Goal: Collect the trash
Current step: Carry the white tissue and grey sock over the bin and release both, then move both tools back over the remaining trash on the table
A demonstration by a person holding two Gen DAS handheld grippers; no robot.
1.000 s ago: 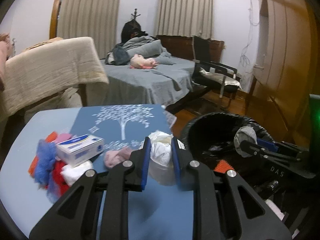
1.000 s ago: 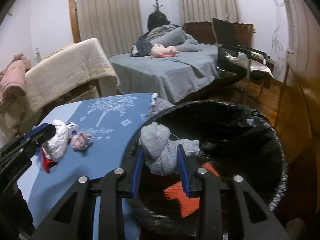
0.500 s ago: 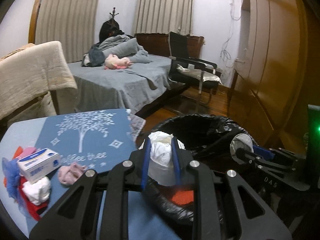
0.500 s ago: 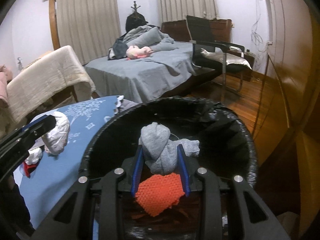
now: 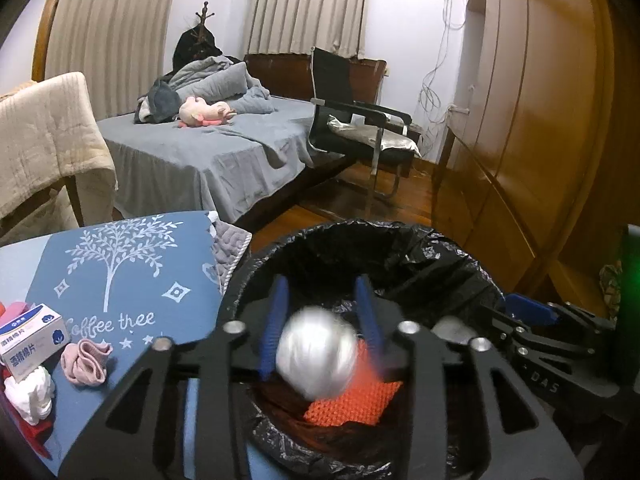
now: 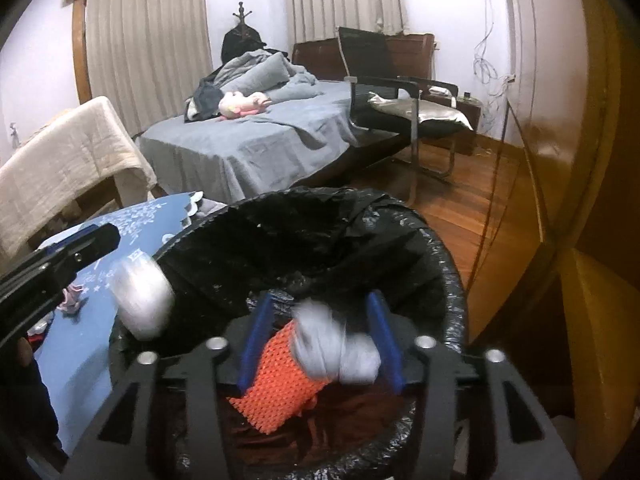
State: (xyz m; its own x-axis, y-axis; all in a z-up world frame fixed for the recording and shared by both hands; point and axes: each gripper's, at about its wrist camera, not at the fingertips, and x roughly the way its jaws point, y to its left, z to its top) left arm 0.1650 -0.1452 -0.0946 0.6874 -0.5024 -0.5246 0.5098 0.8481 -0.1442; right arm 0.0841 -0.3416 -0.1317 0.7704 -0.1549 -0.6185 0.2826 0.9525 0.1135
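Opening, the left gripper (image 5: 322,324) has its blue pads spread clear of a blurred white crumpled wad (image 5: 316,354) that sits between them without being pressed, roundish, with no clear long axis. The right gripper (image 6: 322,340) is opening too; its pads stand apart from a blurred grey knotted cloth bundle (image 6: 334,350), whose length runs roughly crosswise between them. Both pieces hang over the mouth of the round bin lined with a black plastic bag (image 5: 420,248). An orange knitted mesh cloth (image 5: 356,400) lies inside it. Left of the bin, the blue table mat printed with a white tree (image 5: 120,264) holds a small white carton (image 5: 30,334) and a pink sock ball (image 5: 86,360).
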